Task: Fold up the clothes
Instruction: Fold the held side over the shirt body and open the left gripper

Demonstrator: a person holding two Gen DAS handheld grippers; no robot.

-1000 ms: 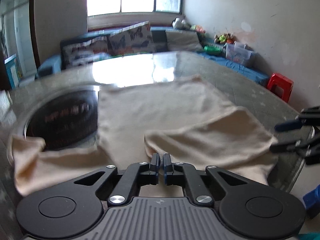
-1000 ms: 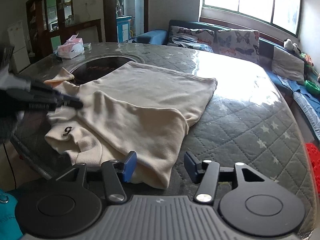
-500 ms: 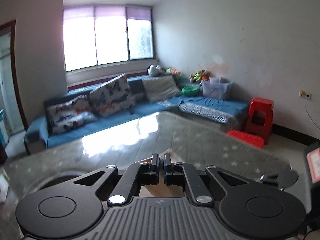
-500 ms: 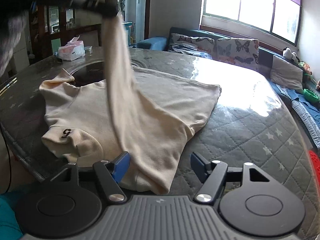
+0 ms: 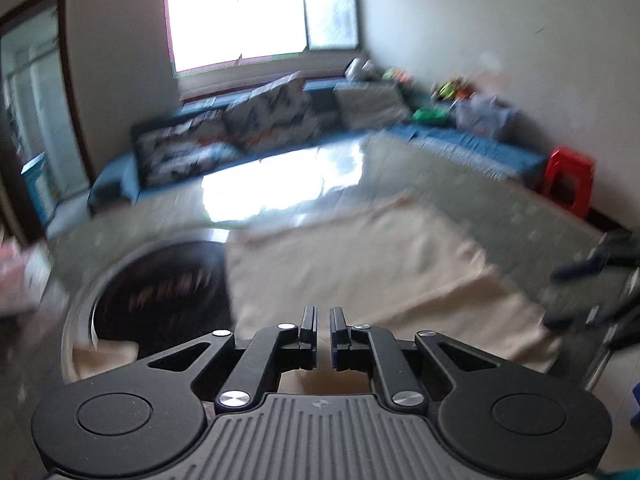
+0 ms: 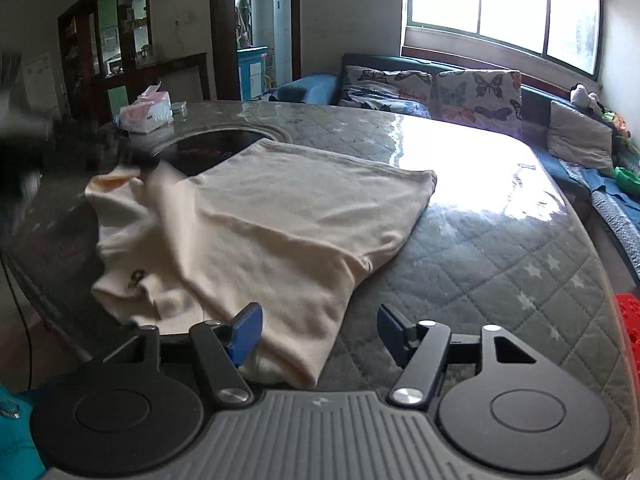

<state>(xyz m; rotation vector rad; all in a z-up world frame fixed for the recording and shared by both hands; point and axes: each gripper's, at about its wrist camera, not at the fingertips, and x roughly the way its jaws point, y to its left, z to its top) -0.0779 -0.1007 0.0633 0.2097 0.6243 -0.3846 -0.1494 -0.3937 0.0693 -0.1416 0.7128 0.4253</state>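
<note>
Low over the shirt point(image 6: 280, 220), right claw point(image 6: 318, 330) gapes (left claw point(image 5: 323, 330) nearly closed).

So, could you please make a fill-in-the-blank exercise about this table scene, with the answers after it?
1. The cream garment lies on a quilted grey ____.
2. The right tongs have pads of ____ colour and stand wide open.
3. The pink tissue box stands on the ____ side of the table in the right wrist view.
4. The cushions on the sofa carry a ____ pattern.

Answers: table; blue; far left; butterfly
</note>
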